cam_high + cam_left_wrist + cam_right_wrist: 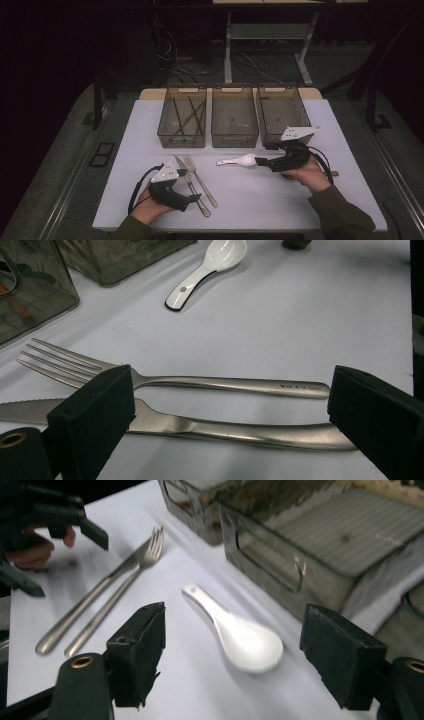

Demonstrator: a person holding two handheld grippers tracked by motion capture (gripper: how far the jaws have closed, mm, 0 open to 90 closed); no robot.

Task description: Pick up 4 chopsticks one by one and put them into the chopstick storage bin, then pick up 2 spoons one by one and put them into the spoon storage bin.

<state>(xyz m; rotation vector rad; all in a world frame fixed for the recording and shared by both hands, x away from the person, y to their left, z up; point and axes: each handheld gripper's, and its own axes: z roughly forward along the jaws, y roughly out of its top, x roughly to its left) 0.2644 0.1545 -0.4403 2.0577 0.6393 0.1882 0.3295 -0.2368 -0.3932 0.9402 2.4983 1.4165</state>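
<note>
Leftmost on the white table [125,150], the left hand-held gripper [192,200] rests low near the front edge, its jaws spread wide with nothing pinched between them. Just past it lie a steel fork [199,180] and a steel knife [191,186], side by side and nearly touching; in the left gripper view the fork [220,384] and the knife [210,427] stretch across the gap between the two black jaws, the knife nearer the camera, and neither jaw presses on them. Behind, along the far edge of the table, three smoky plastic bins stand in a row: the left bin [182,117] holds a few thin sticks, then come the middle bin [234,117] and the right bin [281,114]. Further right, a white ceramic spoon [239,161] lies flat on the table, handle pointing left, bowl toward the right hand-held gripper [261,161]. In the right gripper view the spoon [240,637] lies ahead of and between the jaws, which stand apart and clear of it, its bowl closest to them.
</note>
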